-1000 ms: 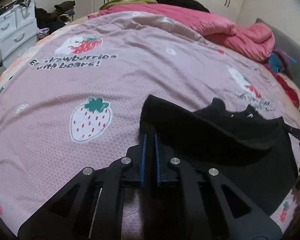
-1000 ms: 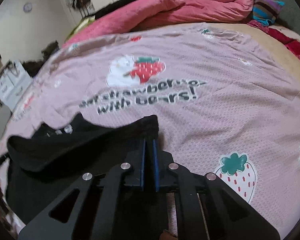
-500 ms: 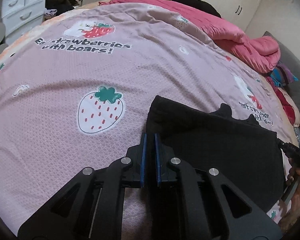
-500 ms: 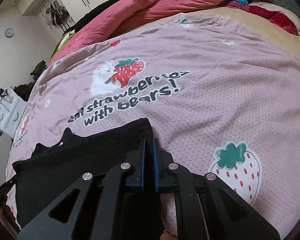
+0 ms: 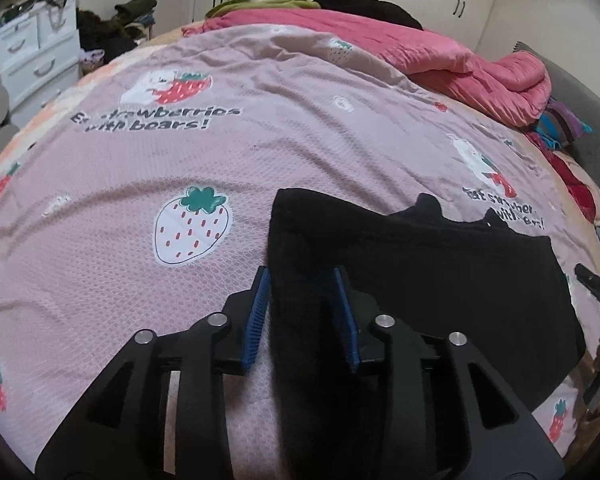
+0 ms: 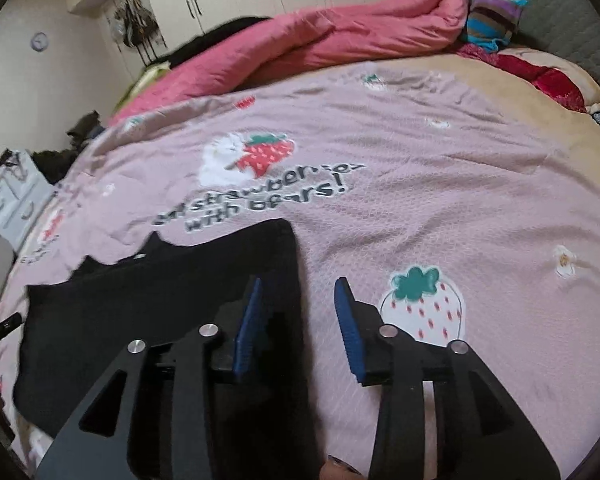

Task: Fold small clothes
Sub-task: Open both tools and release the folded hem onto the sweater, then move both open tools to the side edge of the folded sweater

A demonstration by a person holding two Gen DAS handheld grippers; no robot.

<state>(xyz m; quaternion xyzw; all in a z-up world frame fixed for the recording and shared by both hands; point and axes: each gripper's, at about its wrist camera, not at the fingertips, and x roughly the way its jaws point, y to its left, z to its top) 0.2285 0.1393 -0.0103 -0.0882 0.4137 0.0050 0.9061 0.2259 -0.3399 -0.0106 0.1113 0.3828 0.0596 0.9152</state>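
the black garment [image 5: 440, 272] lies flat on the bed's strawberry bedspread [image 5: 260, 160], folded over, so both tongs are letting go. left tongs [image 5: 302, 312] are opening over its 9 o'clock edge, right tongs [image 6: 296, 316] opening at its 3 o'clock edge, pads clear of the cloth.

Two close wrist views, shared bedspread [image 5: 260, 152]

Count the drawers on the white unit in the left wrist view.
3 visible: two small ones side by side on top and a wide one below. The bed may hide more lower down.
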